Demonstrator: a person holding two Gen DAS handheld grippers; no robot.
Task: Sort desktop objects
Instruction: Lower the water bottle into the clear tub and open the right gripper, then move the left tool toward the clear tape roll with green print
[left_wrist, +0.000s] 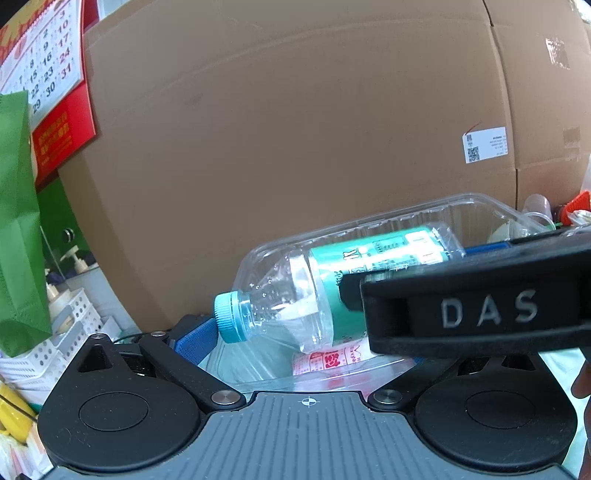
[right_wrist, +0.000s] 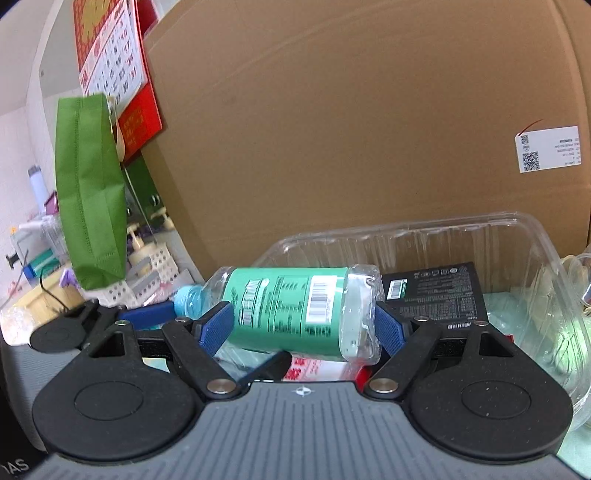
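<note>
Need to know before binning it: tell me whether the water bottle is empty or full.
Empty, it seems: the water bottle lies sideways, capped, its clear neck showing only droplets, no liquid.

1. The bottle (right_wrist: 295, 310) is clear plastic with a green label, a white barcode patch and a light blue cap (left_wrist: 231, 316). It lies on its side, cap to the left and base to the right, over the left end of the tray, its neck and cap jutting past the tray's left edge.
2. The tray (right_wrist: 524, 251) is a clear, ribbed plastic container standing open side up against the cardboard behind it.
3. A black box (right_wrist: 443, 295) with white print lies flat in the tray, near its back wall, behind the bottle's base.
4. A red-and-white packet (left_wrist: 332, 360) lies in the tray under the bottle.
</note>
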